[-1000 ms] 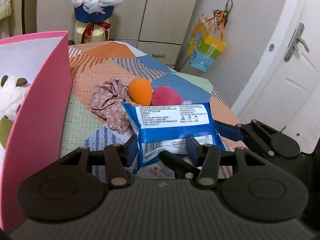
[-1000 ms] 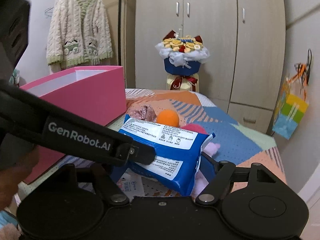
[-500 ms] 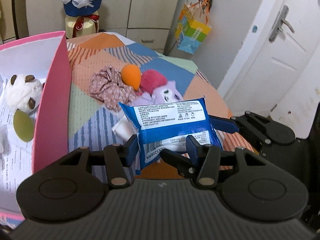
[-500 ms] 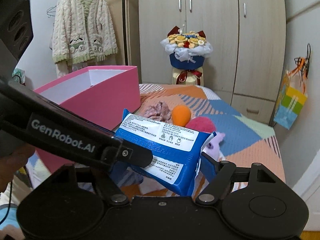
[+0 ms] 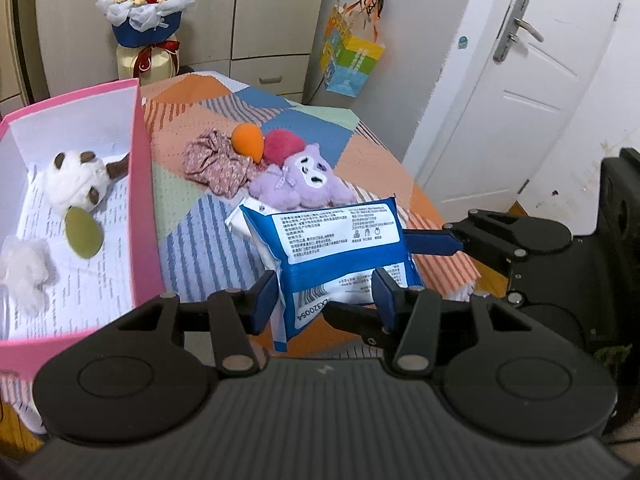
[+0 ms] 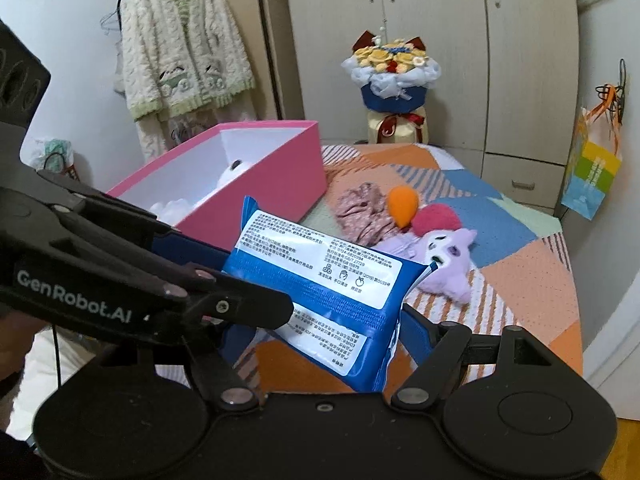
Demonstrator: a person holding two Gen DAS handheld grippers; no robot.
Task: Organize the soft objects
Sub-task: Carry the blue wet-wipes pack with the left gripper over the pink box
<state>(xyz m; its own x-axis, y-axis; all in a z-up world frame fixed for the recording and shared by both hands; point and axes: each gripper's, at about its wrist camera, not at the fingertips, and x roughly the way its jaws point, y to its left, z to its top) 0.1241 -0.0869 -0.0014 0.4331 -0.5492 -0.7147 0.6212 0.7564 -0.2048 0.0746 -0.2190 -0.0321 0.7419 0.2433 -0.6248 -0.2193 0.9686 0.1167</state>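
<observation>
A blue wipes pack (image 5: 336, 240) hangs in the air over the patchwork bedspread (image 5: 208, 240). My left gripper (image 5: 324, 296) is shut on its lower end, a pad on each side. My right gripper (image 6: 324, 336) is shut on the same pack (image 6: 320, 276), and its blue finger (image 5: 432, 240) reaches in from the right in the left wrist view. The open pink box (image 5: 144, 208) stands to the left with a white plush toy (image 5: 76, 180) and a green oval pad (image 5: 82, 232) inside. On the bedspread lie a purple plush (image 5: 300, 180), a floral scrunchie (image 5: 216, 164), an orange sponge (image 5: 248, 140) and a pink puff (image 5: 284, 146).
A flower bouquet (image 6: 392, 80) stands by the wardrobe behind the bed. A colourful paper bag (image 5: 352, 60) hangs on the wall at the right, next to a white door (image 5: 520, 92). A knitted cardigan (image 6: 180, 64) hangs behind the pink box (image 6: 256, 184).
Both grippers have risen with the wipes pack and pulled back from the pile. The purple plush under the pack has come into sight, and the inside of the pink box now shows.
</observation>
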